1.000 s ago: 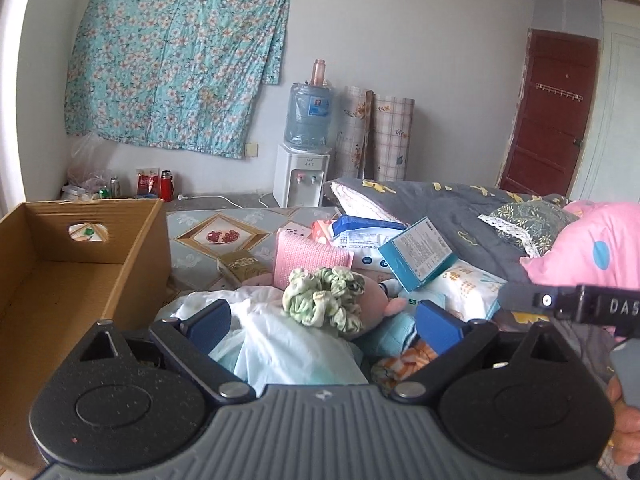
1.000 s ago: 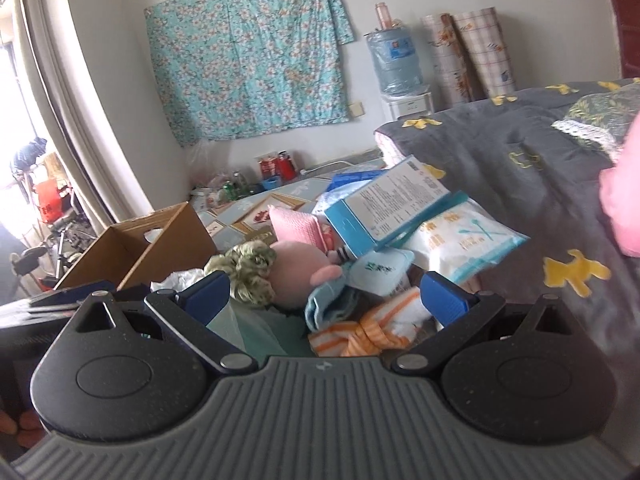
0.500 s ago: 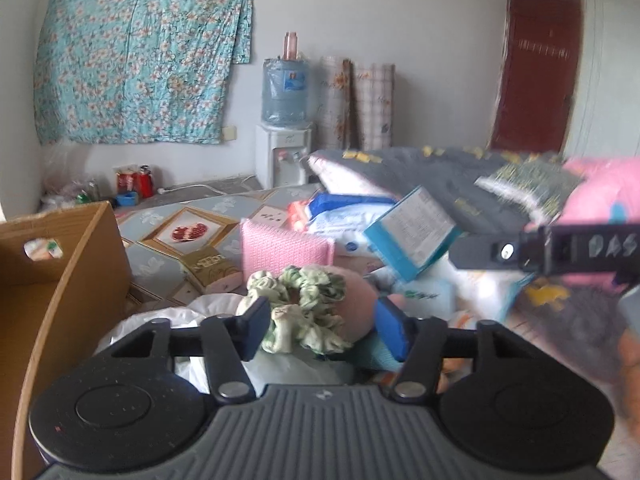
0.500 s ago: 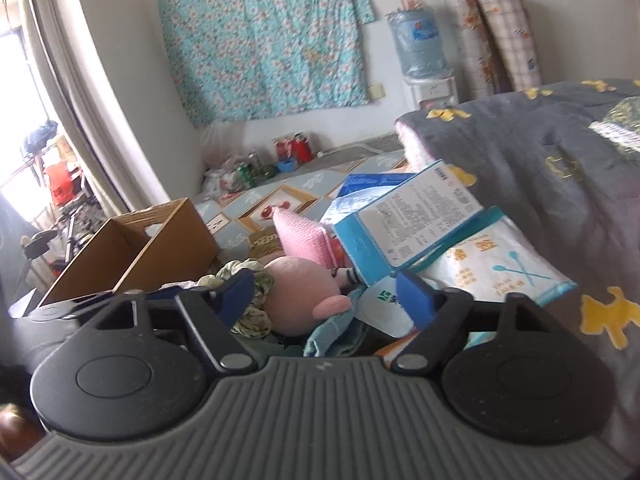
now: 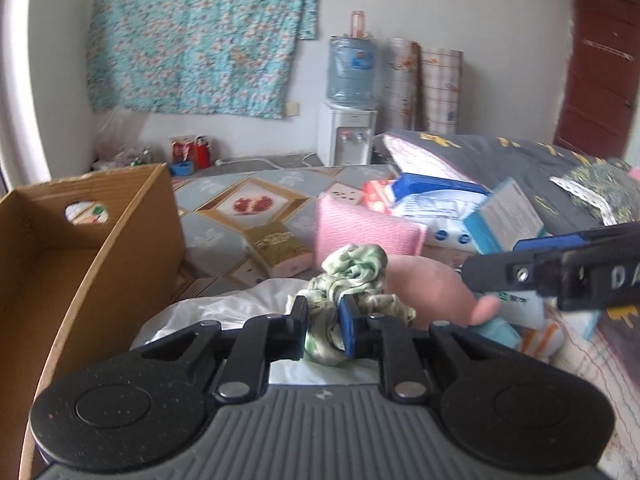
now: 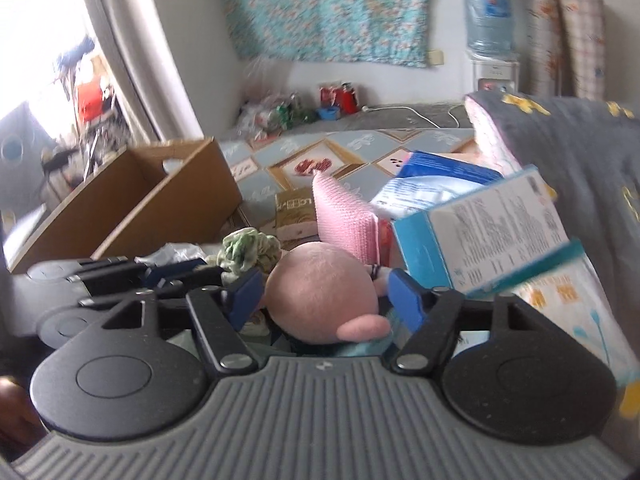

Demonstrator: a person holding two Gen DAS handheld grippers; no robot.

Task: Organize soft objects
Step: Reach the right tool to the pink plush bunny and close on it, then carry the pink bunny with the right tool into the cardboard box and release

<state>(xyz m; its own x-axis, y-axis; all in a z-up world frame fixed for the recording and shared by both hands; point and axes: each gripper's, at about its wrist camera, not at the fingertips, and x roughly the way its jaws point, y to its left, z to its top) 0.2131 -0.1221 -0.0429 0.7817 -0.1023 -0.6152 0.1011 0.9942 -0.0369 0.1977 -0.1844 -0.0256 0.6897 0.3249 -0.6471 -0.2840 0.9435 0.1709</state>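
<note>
Down on the bed's near edge, where the clutter is piling up, the left gripper (image 5: pixel 325 322) is pinching a green scrunchie (image 5: pixel 352 276), its jaws closed tight on the lower folds of the fabric with the rest of the scrunchie bunching up above the fingertips. Those jaws have just been closing, and the scrunchie is sitting squarely between them. It is lying on a crumpled white plastic bag (image 5: pixel 224 312) and leaning against a pink plush toy (image 5: pixel 424 288) just to its right.

Over that same plush toy (image 6: pixel 320 292) the right gripper (image 6: pixel 326 294) is straddling the round pink head, one blue pad on either side. The jaws are standing fairly wide; whether the pads are actually pressing the plush I cannot tell. From the left wrist view, the right gripper (image 5: pixel 556 276) is reaching in from the right edge, just above the toy's stubby arm.

Behind the toy a pink knitted cloth (image 6: pixel 344 220) is standing on edge, and a blue and white carton (image 6: pixel 488 228) is tilting against a pile of printed packets (image 6: pixel 568 300). A gold box (image 5: pixel 276 244) is lying flat on the patterned sheet beyond the scrunchie. At the left edge of the bed an open cardboard box (image 5: pixel 92 264) is sitting, well apart from the scrunchie.
</note>
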